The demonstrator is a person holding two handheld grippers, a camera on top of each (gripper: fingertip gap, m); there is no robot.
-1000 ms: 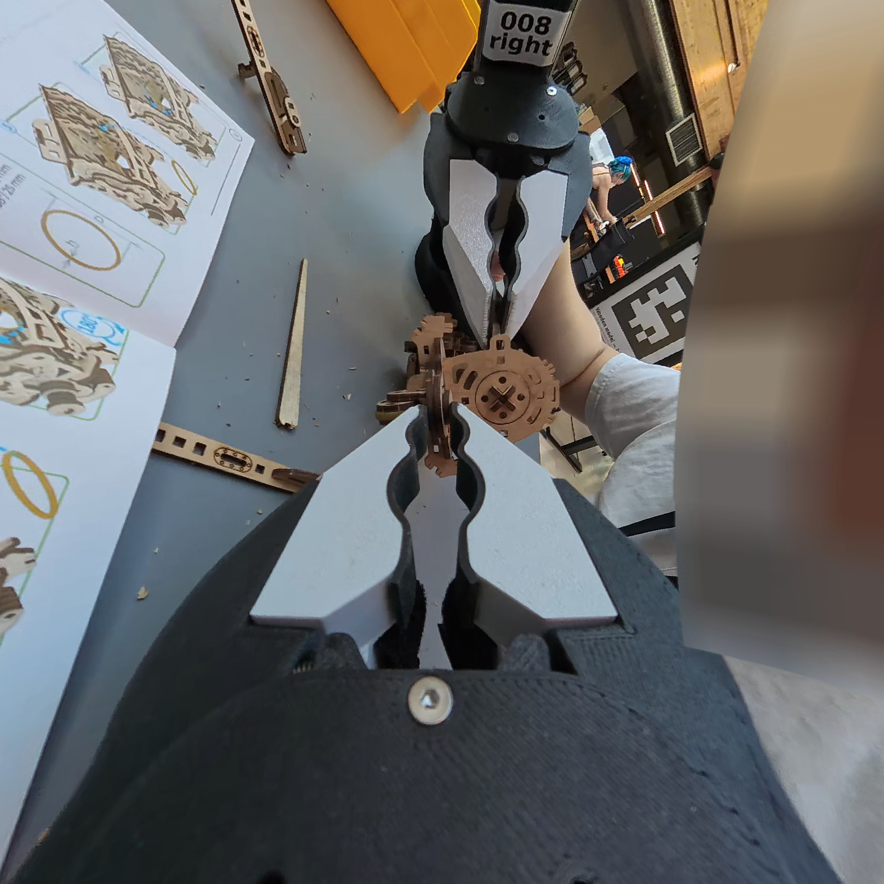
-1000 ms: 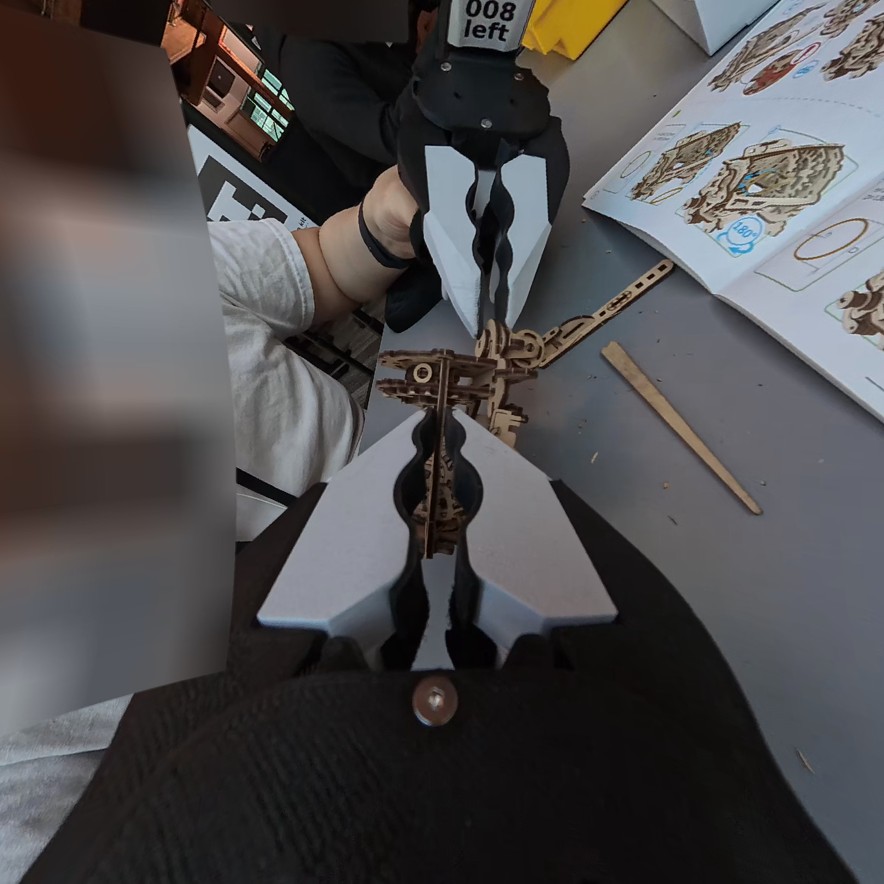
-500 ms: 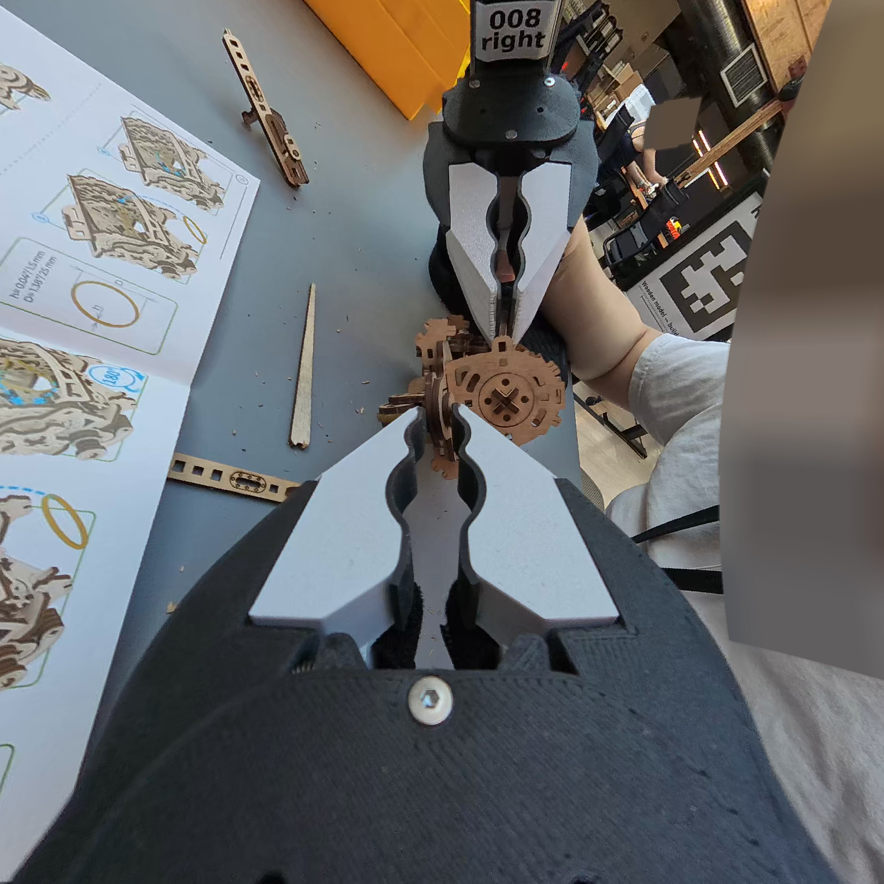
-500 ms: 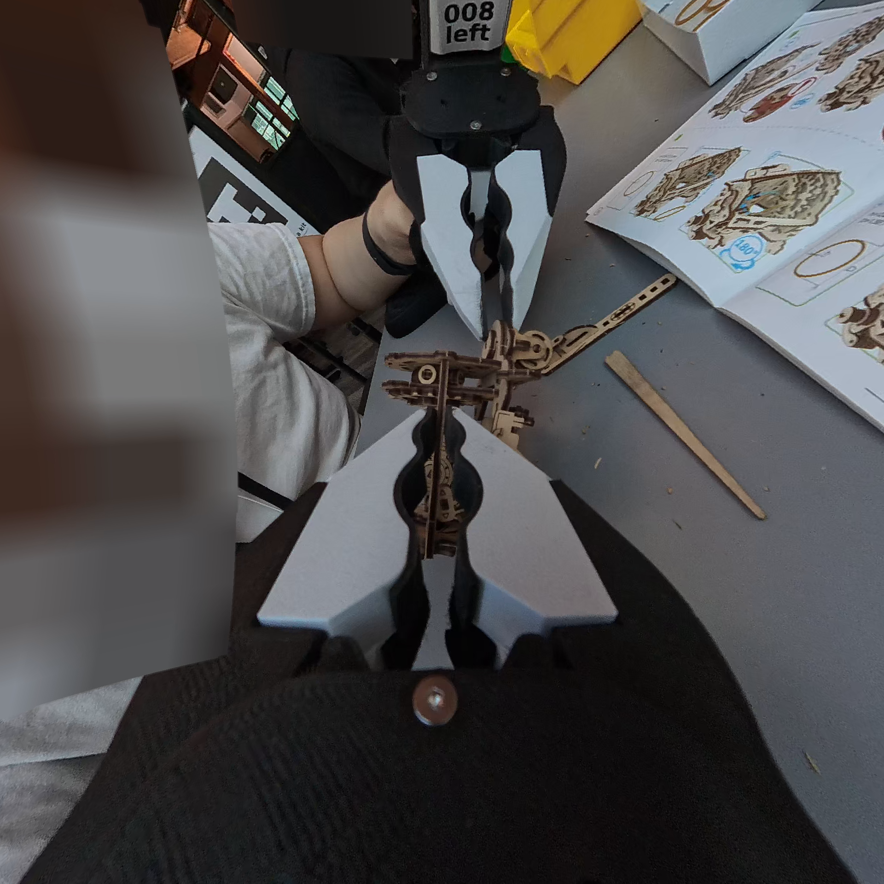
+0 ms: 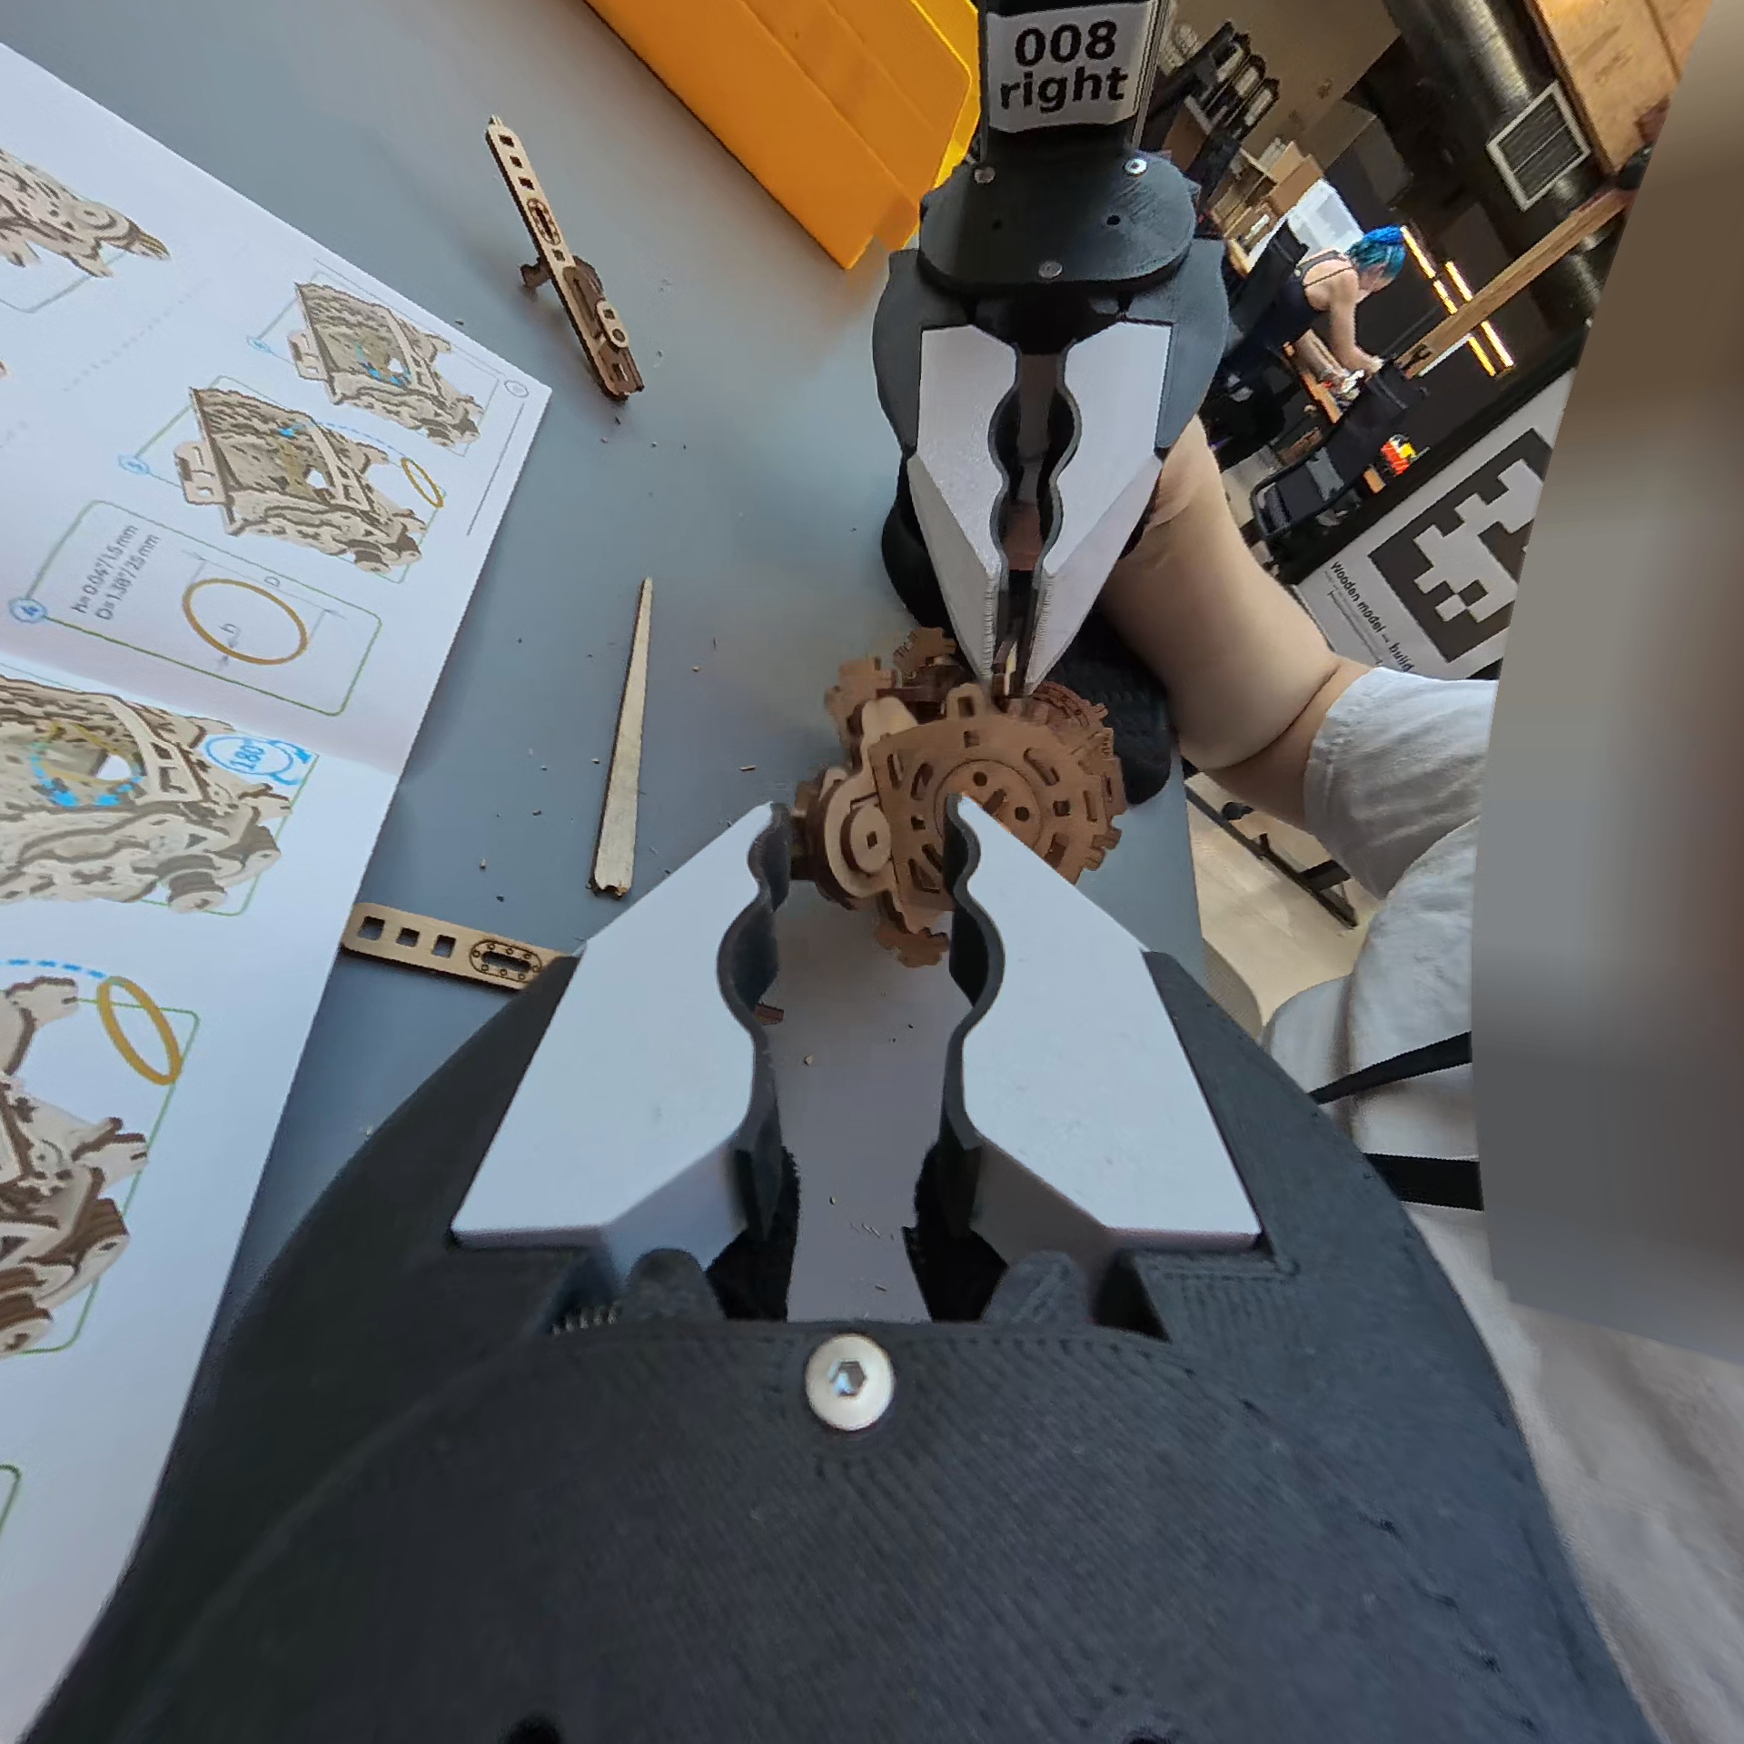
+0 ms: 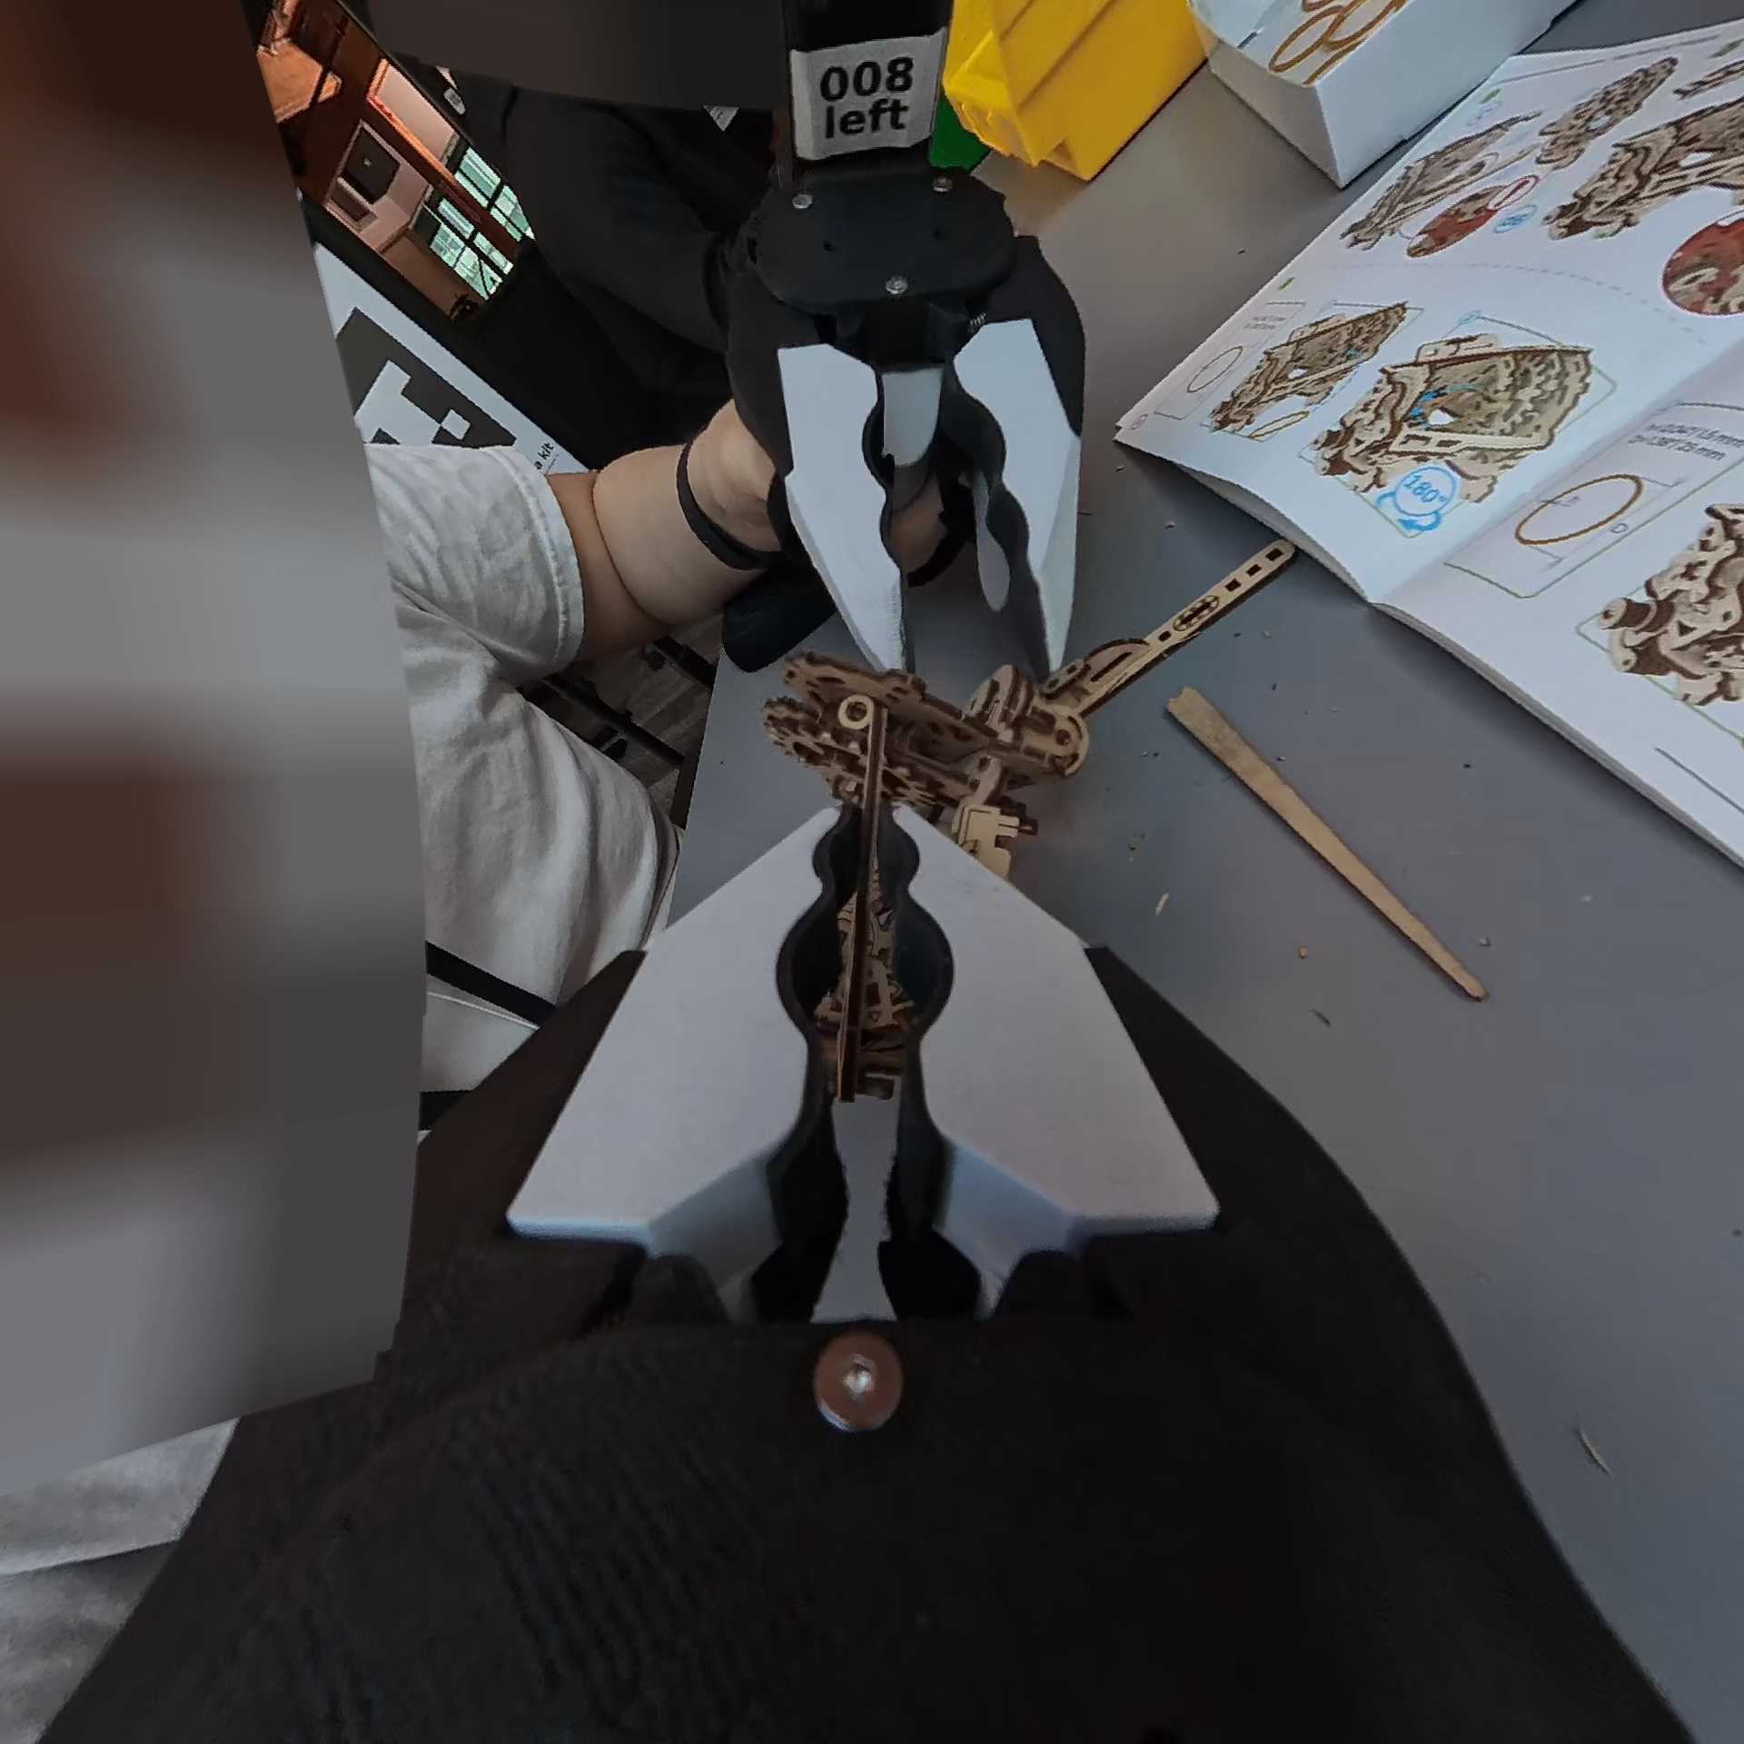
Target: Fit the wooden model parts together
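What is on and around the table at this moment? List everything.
wooden gear assembly: 1, brown, at table edge between both grippers
tapered stick: 1, pale wood, flat on table
slotted strips: 2, brown, on table, other
instruction booklet: 1, white, open
bin: 1, yellow, far side
box: 1, white, beside bin
table: 1, grey
left gripper: open, around assembly
right gripper: shut on assembly

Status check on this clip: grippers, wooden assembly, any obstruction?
Left gripper open. Right gripper shut on wooden assembly. Loose wooden stick lies beside it on the table, not blocking.
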